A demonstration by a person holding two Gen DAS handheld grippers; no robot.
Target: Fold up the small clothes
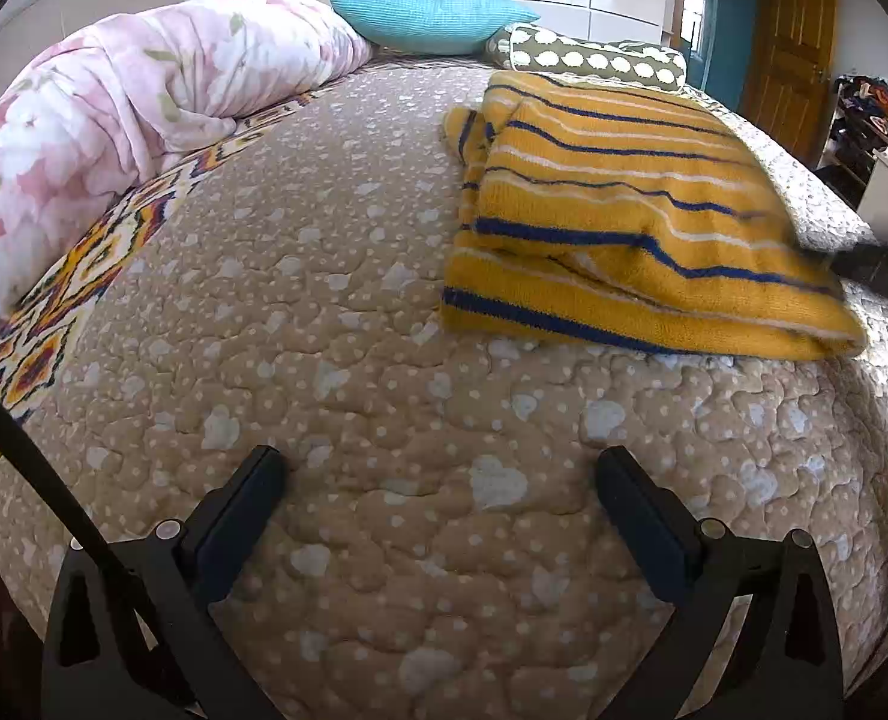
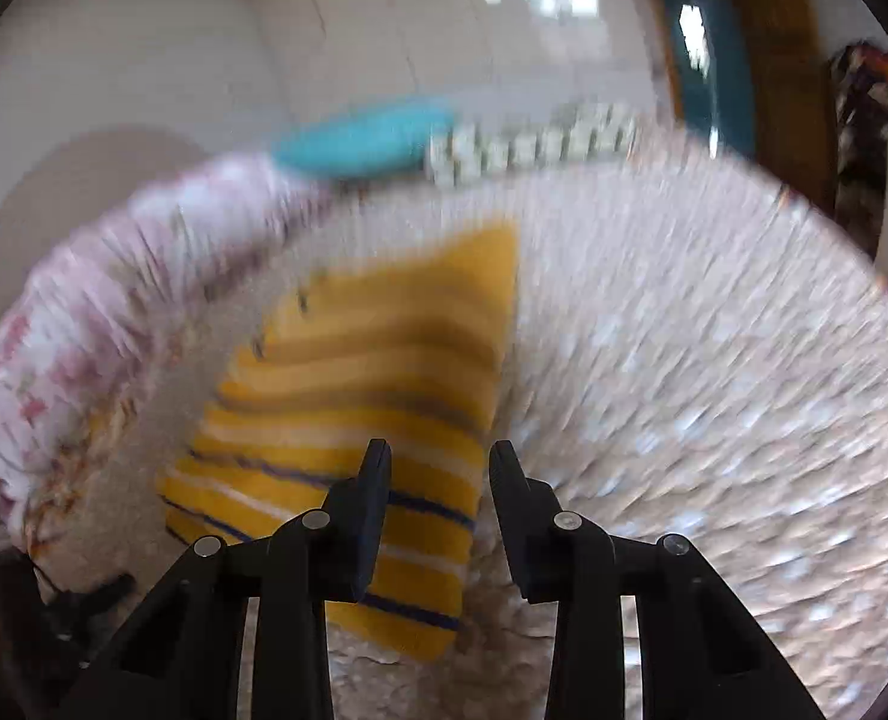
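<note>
A yellow knit garment with blue and white stripes lies folded on the bed, ahead and to the right of my left gripper. The left gripper is wide open and empty, low over the beige quilt. In the blurred right wrist view the same garment lies below and to the left of my right gripper. The right gripper's jaws stand apart with nothing between them, above the garment's right edge.
A beige dotted quilt covers the bed. A rolled pink floral duvet lies along the left side. A turquoise pillow and a spotted bolster sit at the far end. A door and cluttered shelves are at the right.
</note>
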